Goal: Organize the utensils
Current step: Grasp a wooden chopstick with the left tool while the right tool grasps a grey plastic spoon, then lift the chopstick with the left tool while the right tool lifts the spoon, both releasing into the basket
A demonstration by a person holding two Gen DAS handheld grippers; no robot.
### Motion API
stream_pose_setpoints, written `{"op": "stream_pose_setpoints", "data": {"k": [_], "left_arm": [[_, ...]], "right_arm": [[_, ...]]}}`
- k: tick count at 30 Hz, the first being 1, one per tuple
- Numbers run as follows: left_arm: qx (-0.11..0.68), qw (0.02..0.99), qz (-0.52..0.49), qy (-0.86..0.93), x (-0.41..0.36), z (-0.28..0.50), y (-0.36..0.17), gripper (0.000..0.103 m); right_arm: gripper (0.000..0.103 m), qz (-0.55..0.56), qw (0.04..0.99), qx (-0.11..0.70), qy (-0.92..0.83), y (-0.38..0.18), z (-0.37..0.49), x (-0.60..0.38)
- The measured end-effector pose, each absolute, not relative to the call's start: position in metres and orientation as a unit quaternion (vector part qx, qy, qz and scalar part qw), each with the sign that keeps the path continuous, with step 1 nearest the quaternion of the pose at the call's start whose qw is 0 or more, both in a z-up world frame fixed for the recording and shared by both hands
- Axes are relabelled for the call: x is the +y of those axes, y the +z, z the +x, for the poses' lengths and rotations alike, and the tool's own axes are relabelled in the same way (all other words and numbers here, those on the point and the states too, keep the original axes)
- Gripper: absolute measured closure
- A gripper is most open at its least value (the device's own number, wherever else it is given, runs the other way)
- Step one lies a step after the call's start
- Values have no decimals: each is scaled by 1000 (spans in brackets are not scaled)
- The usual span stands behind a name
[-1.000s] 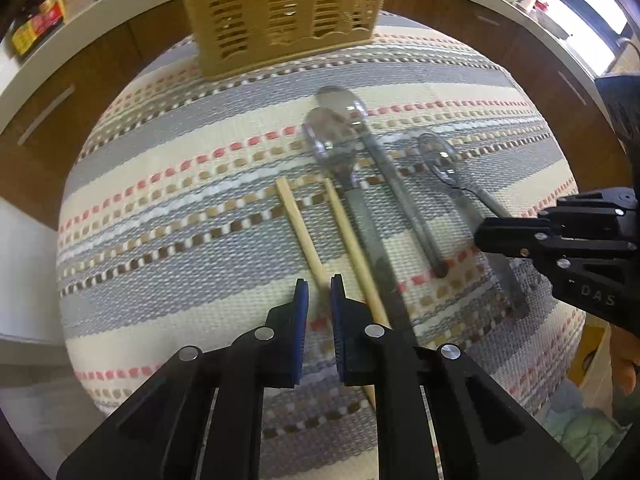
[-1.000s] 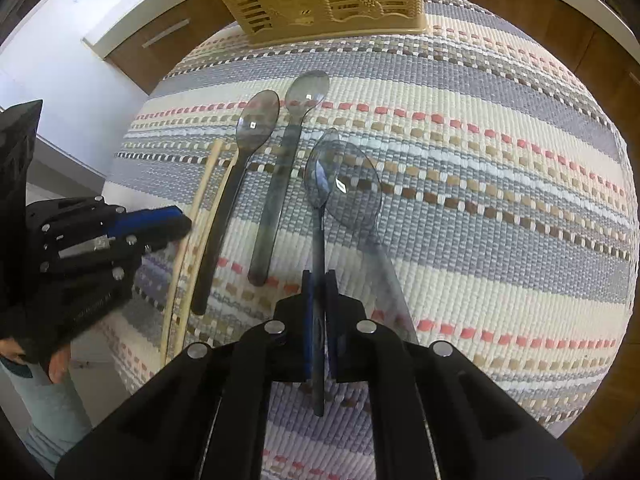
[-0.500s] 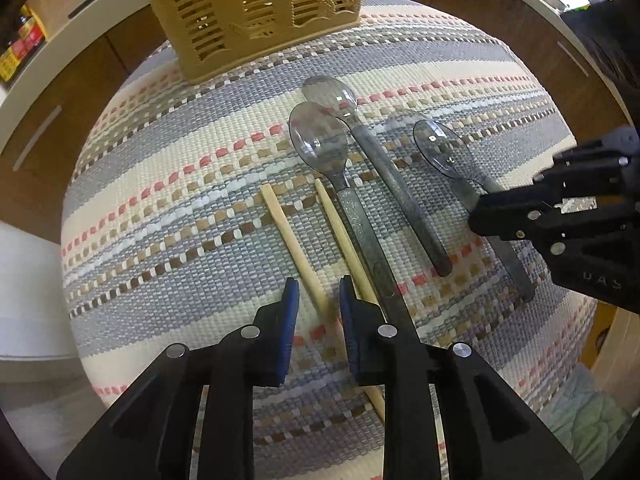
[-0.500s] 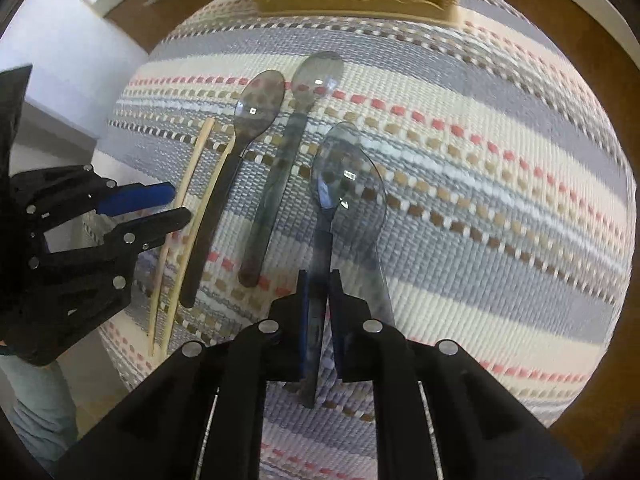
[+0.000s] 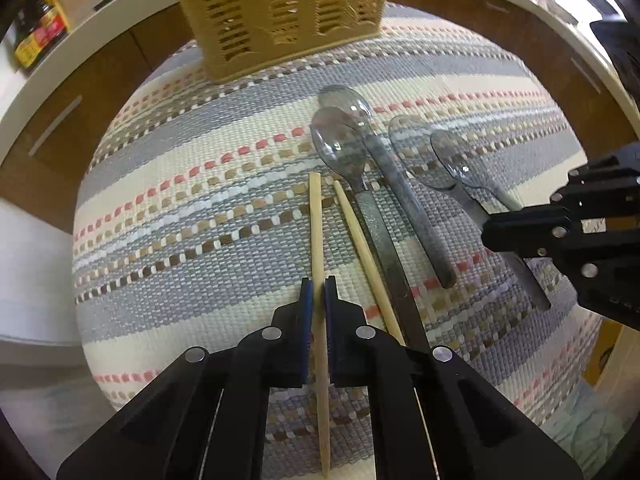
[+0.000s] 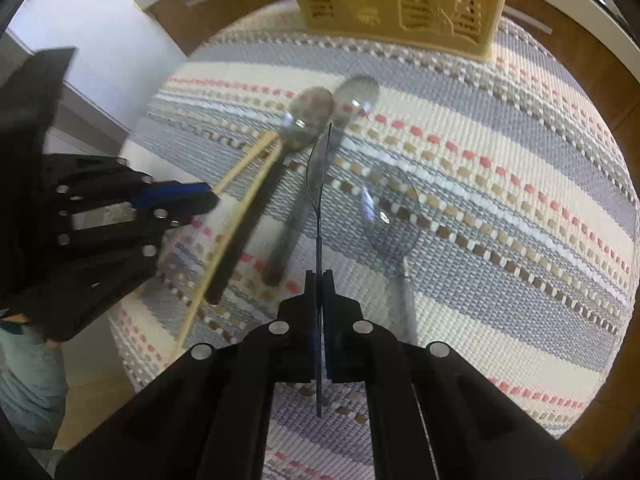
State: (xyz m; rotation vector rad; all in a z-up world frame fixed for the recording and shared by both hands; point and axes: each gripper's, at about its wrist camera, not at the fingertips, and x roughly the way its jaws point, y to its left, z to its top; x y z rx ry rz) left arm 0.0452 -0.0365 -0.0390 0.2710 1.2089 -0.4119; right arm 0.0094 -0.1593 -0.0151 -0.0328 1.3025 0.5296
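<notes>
My left gripper [image 5: 319, 292] points down at the striped mat, its jaws closing on a wooden chopstick [image 5: 316, 224], which the blue pads now pinch. A second chopstick [image 5: 358, 236] lies just to its right on the mat. In the right wrist view my right gripper [image 6: 319, 280] is closing on the thin handle of a clear spoon [image 6: 318, 168], which it grips turned on edge. Two grey spoons [image 5: 340, 148] [image 5: 348, 100] and another clear spoon [image 6: 390, 212] lie flat. The tan slotted utensil basket [image 5: 280, 12] stands at the mat's far edge.
The striped woven mat [image 5: 180, 240] covers a round table with a wooden rim [image 5: 52, 152]. From the left wrist, the right gripper [image 5: 490, 232] shows at the right edge. Bottles [image 5: 38, 36] stand on a white counter at the far left. The left half of the mat is bare.
The left jaws opened over the left chopstick, then closed on it. The right gripper rolled, turning its clear spoon from flat to on edge, and moved a little.
</notes>
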Motion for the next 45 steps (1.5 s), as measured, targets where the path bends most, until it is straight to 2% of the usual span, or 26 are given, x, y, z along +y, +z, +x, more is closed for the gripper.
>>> {"op": "stream_pose_setpoints", "data": {"k": [8, 16, 23, 29, 34, 45], "left_arm": [[471, 854, 51, -216, -10, 28, 21, 99], [328, 919, -9, -216, -3, 36, 109, 99], [190, 958, -48, -211, -4, 41, 172, 99], [109, 970, -78, -202, -6, 70, 190, 99], [75, 973, -102, -195, -1, 110, 183, 99], [67, 975, -125, -173, 6, 176, 147, 99]], "right_arm": [[101, 5, 820, 502, 275, 43, 0, -177], [101, 10, 894, 334, 297, 120, 4, -188], [101, 13, 929, 239, 284, 157, 24, -200], [101, 44, 952, 181, 243, 173, 70, -223], [101, 86, 959, 165, 213, 164, 121, -240], [101, 37, 974, 166, 149, 116, 179, -220]]}}
